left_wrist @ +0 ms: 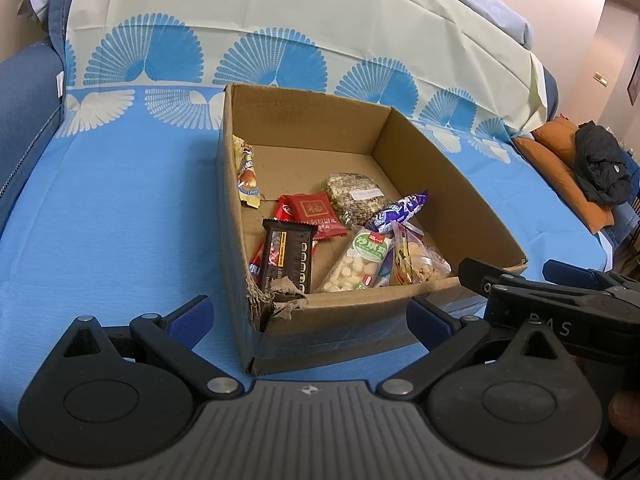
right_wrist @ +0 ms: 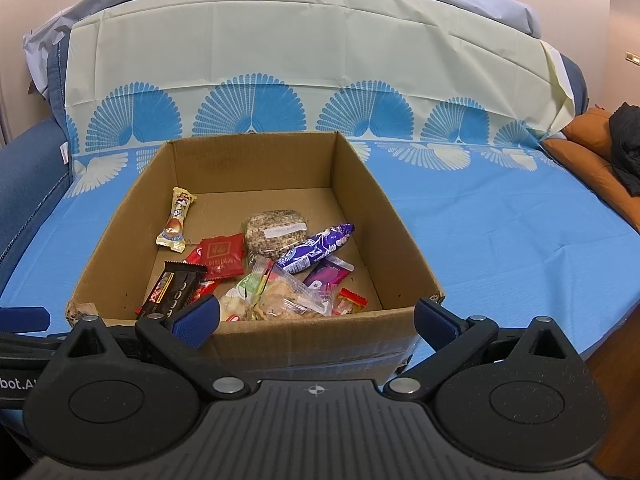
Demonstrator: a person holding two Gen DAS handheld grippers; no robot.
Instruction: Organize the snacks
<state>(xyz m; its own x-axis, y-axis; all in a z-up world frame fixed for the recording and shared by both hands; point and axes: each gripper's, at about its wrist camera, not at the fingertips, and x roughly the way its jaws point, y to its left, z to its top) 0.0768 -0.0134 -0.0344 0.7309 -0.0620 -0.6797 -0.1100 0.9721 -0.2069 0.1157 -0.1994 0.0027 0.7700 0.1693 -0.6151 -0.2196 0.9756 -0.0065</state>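
1. both handheld grippers hang with fingers spread wide and nothing between them: the left gripper (left_wrist: 310,316) sits low before the near left corner of an open brown cardboard box (left_wrist: 452,168), the right gripper (right_wrist: 316,318) before the middle of its near wall (right_wrist: 312,340).
2. beneath the box lies a blue cloth with a white and blue fan pattern (left_wrist: 120,208), draped over a padded seat and up its back; a blue upholstered armrest (left_wrist: 24,120) rises at the left, an orange cushion (left_wrist: 560,172) with a dark bundled garment (left_wrist: 600,168) lies at the far right, and a pale wall stands behind.
3. snacks sit heaped in the near half of the box: a dark brown chocolate bar wrapper (left_wrist: 290,254) leaning on the left wall, a red square packet with gold print (left_wrist: 316,212), a round speckled seed cake in clear wrap (left_wrist: 356,196), a purple and white twisted packet (left_wrist: 398,210), a green-labelled bag of white pieces (left_wrist: 358,264), and a gold wrapped bar (left_wrist: 248,176) apart against the left wall.
4. the box's near left corner (left_wrist: 272,300) is torn and crumpled; the far half of the box floor is bare, and open cloth spreads on either side.
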